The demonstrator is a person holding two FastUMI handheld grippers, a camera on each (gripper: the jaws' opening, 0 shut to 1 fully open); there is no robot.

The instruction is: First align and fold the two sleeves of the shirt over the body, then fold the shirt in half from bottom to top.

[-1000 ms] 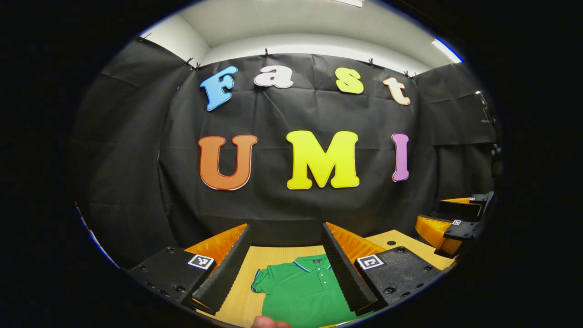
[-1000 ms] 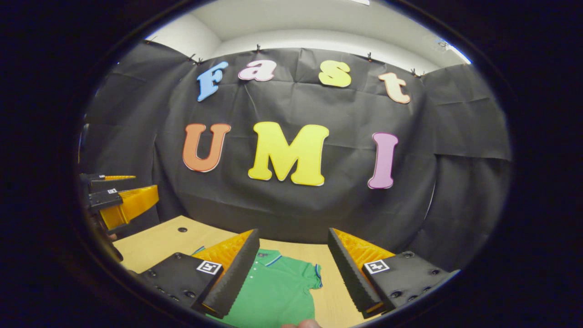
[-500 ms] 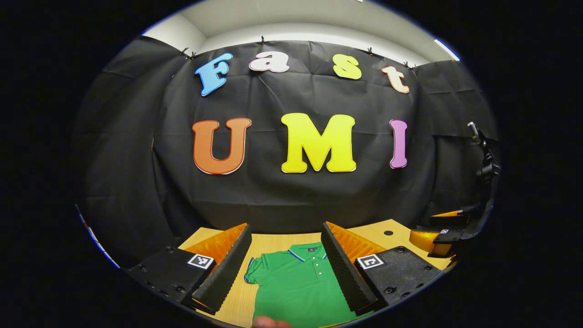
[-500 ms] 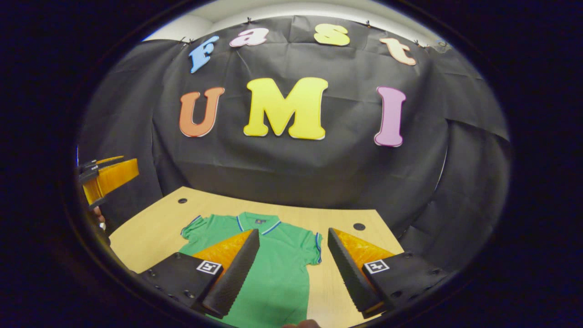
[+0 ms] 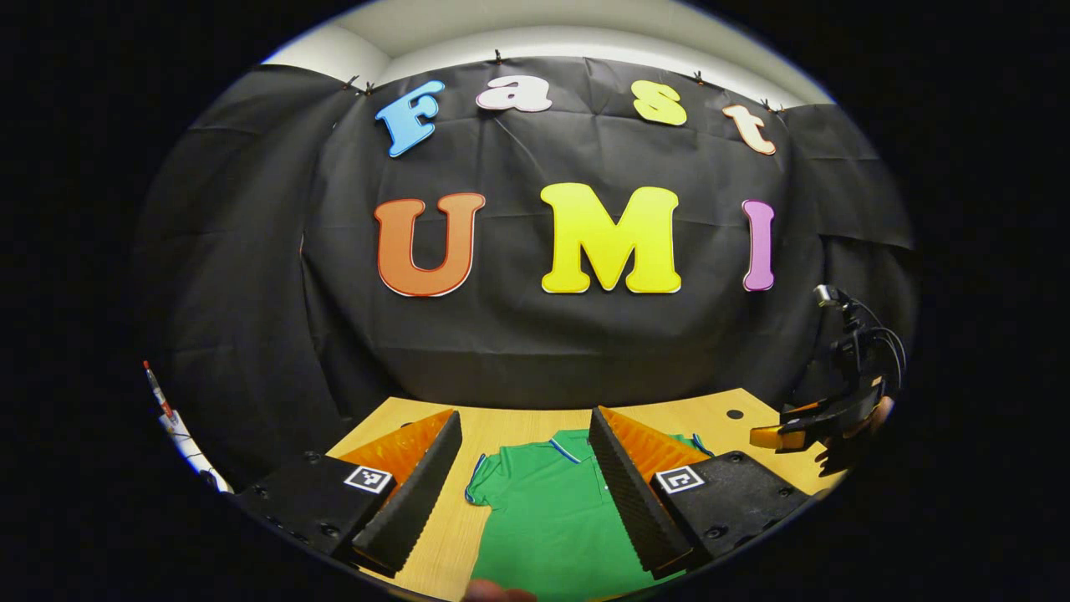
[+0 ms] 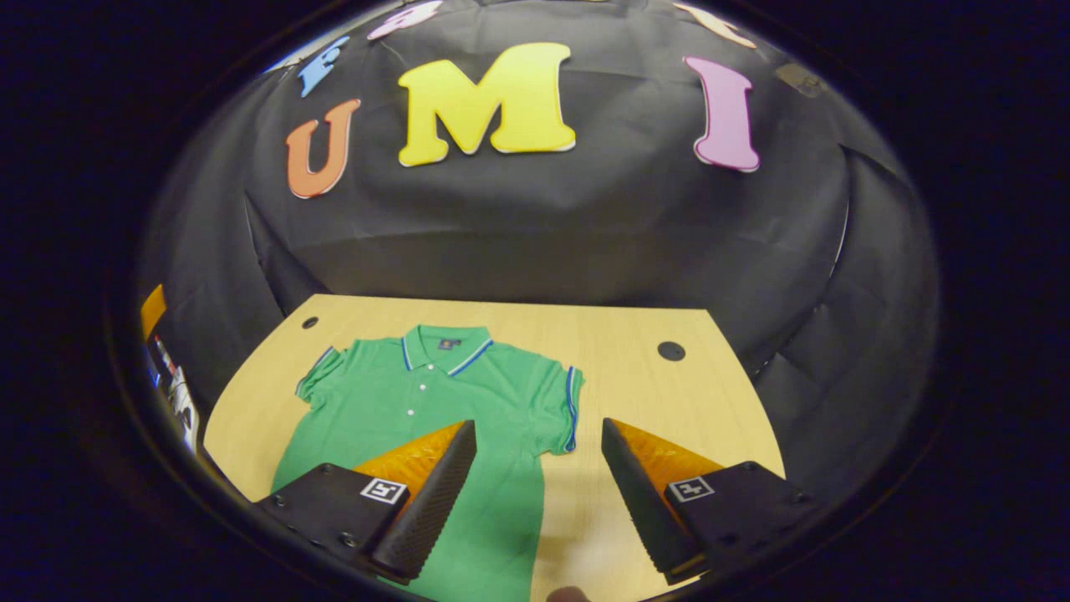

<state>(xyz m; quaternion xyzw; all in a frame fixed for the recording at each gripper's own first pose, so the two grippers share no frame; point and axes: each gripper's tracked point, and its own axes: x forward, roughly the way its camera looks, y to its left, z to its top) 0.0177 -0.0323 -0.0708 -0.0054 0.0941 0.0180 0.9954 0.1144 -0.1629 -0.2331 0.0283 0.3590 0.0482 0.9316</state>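
A green polo shirt [image 6: 435,401] with blue-trimmed collar and sleeves lies flat on the wooden table [image 6: 652,393], collar toward the back wall, both short sleeves spread out. My right gripper [image 6: 539,493] hovers open above the shirt's right side, near its right sleeve [image 6: 562,405], holding nothing. In the left gripper view the shirt [image 5: 543,510] lies between the fingers of my left gripper [image 5: 522,493], which is open and above it. The right gripper [image 5: 802,426], held by a hand, shows at the far right of that view.
The table has a dark round hole near each back corner [image 6: 670,350] [image 6: 310,322]. Black cloth walls close in the back and both sides. A thin pole with a red tip [image 5: 159,393] stands at the left edge of the left gripper view.
The right gripper has tilted down and come forward, so the whole shirt top now shows in its view. The left gripper has shifted slightly, and the right gripper has dropped lower in its view.
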